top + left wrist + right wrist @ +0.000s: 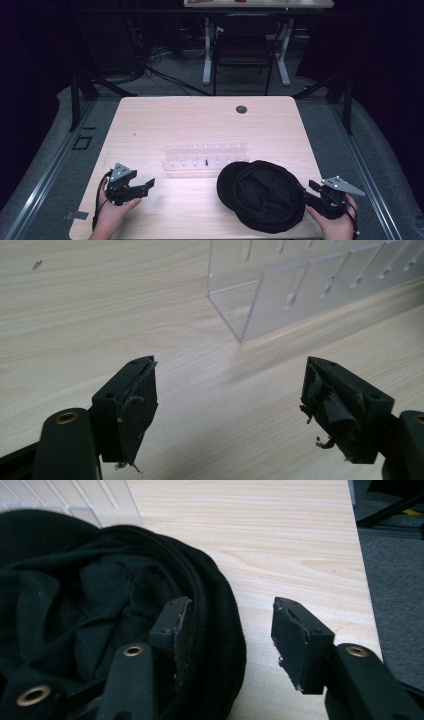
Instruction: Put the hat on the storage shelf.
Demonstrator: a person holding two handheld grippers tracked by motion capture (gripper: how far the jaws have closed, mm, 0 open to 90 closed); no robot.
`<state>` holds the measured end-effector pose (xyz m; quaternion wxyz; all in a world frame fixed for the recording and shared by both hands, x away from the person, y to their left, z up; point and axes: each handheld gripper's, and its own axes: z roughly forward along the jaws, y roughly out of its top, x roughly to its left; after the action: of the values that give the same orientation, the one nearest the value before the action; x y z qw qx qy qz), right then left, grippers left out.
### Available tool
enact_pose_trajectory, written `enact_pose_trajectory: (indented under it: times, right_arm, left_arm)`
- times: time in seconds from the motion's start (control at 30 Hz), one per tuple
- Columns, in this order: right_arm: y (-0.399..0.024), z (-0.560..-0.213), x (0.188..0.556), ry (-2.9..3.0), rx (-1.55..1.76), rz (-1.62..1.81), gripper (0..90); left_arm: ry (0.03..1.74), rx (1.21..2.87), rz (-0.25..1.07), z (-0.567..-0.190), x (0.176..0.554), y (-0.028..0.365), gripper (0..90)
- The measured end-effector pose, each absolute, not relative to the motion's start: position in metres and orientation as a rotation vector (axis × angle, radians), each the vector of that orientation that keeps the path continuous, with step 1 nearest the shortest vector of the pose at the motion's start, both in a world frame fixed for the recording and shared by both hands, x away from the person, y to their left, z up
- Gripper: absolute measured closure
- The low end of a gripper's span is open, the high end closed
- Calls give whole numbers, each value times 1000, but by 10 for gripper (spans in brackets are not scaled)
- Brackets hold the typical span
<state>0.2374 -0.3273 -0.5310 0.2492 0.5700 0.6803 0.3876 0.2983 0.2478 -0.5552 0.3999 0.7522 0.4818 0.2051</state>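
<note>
Looks like the grab step: right gripper [311, 192] sits wide open straddling the right rim of the floppy black fabric cap [262, 195] at the table's near right, next move squeeze shut; left gripper [145, 186] open, empty.

Both tongs gape — left tongs [150, 184] low, right tongs [311, 188] angled inward.

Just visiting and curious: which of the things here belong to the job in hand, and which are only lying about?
In the job:
- black cap, its rim between the open right gripper jaws
- left gripper, open, facing the clear acrylic rack

Lying about:
- folding chair behind the table
- cables on the floor
</note>
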Motion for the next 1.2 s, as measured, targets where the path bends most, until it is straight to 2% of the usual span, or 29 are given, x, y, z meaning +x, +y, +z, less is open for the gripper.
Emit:
enact_pose_trajectory:
  times: [0.1, 0.37, 0.4, 0.47, 0.63, 0.9, 1.2]
  right_arm:
    - [-326, -529, 236, 1864, 1535, 1058, 438]
    - [-329, -527, 233, 1841, 1547, 1067, 443]
    - [-330, -527, 232, 1840, 1550, 1049, 484]
    - [-331, -527, 232, 1834, 1555, 1040, 501]
    - [-333, -524, 230, 1856, 1698, 1047, 619]
    - [-332, -521, 230, 1868, 1777, 1009, 673]
    - [-345, -510, 228, 1835, 2032, 987, 718]
  left_arm:
    - [1227, 1901, 534, -556, 299, 248, 225]
    - [1230, 1881, 542, -555, 299, 251, 268]
    - [1249, 1878, 531, -556, 300, 252, 282]
    - [1261, 1872, 521, -557, 301, 253, 293]
    - [1280, 1859, 494, -557, 302, 255, 390]
    - [1248, 1847, 449, -556, 301, 252, 411]
    - [1240, 1877, 438, -557, 300, 250, 467]
